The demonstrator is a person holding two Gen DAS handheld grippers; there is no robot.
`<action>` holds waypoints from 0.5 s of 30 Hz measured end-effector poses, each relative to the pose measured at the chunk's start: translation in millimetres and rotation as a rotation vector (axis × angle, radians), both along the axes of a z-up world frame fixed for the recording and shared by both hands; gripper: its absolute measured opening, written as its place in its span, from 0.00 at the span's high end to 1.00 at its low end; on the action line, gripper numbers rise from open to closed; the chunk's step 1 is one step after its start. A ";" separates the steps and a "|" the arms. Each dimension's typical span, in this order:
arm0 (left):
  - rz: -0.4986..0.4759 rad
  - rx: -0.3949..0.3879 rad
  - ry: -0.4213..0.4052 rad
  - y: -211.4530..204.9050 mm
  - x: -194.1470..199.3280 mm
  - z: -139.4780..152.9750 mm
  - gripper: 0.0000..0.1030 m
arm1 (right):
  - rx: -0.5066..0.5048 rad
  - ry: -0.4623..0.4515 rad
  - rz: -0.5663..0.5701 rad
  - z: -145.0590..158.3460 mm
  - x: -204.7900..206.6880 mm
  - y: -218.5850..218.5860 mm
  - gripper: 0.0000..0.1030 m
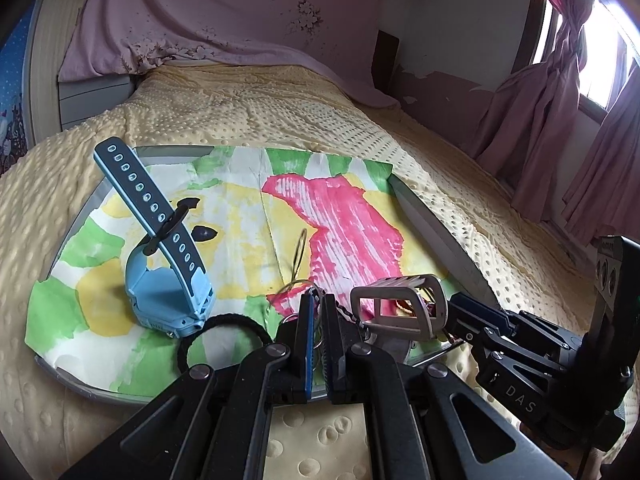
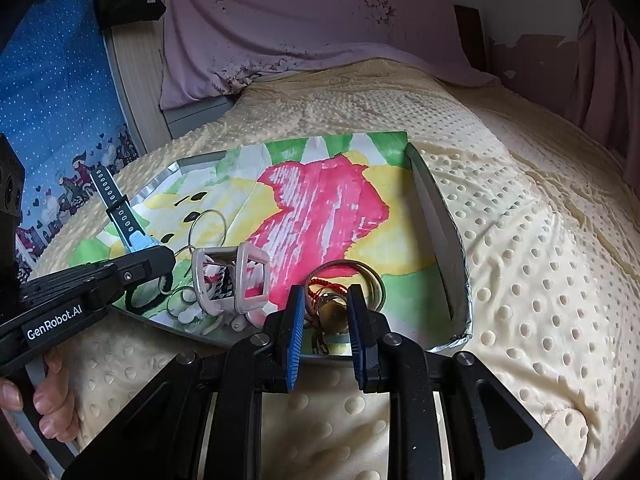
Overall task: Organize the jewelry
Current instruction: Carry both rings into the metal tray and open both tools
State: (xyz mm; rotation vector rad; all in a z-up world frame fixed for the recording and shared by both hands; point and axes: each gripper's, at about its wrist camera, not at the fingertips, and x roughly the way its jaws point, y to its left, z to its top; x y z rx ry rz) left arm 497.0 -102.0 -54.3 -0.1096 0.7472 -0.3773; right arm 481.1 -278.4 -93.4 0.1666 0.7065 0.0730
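A shallow tray point(image 1: 440, 232) lined with painted paper lies on the bed. In the left wrist view a blue watch point(image 1: 168, 280) stands at the tray's left, beside a black hair tie point(image 1: 224, 320). My left gripper point(image 1: 318, 304) is nearly shut on a thin ring point(image 1: 316, 336) at the tray's front edge. A beige clip point(image 1: 400, 304) lies just right of it. My right gripper point(image 2: 322, 296) is open around a gold watch point(image 2: 332, 314), a red cord point(image 2: 326, 284) and silver bangles point(image 2: 372, 280). The beige clip point(image 2: 232, 280) and a wire hoop point(image 2: 208, 224) show to its left.
The tray's raised right wall point(image 2: 436, 232) stands to the right of my right gripper. A bumpy cream blanket point(image 2: 520, 240) covers the bed all round. A pink pillow point(image 1: 224, 20) lies at the far end, with curtains point(image 1: 540, 112) and a window to the right.
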 end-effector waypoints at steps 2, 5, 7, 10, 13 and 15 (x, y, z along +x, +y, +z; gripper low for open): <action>0.002 0.002 0.001 0.2 -1.2 -0.2 0.96 | 0.001 0.000 0.002 0.3 -0.1 0.1 0.80; 0.005 0.004 -0.003 1.1 -4.5 0.3 0.96 | 0.006 -0.006 0.002 0.3 -1.4 -0.3 0.78; 0.007 0.007 -0.006 1.3 -5.9 1.0 0.96 | 0.008 -0.013 -0.003 0.8 -3.6 -1.2 0.74; 0.011 0.008 -0.009 1.3 -7.9 1.9 0.96 | 0.013 -0.028 -0.015 2.1 -8.1 -3.9 0.67; 0.020 0.016 -0.013 0.8 -10.8 2.6 0.96 | 0.019 -0.037 -0.025 2.6 -11.2 -6.8 0.66; 0.025 0.020 -0.016 0.7 -13.1 3.1 0.96 | 0.022 -0.046 -0.029 3.5 -13.8 -8.4 0.66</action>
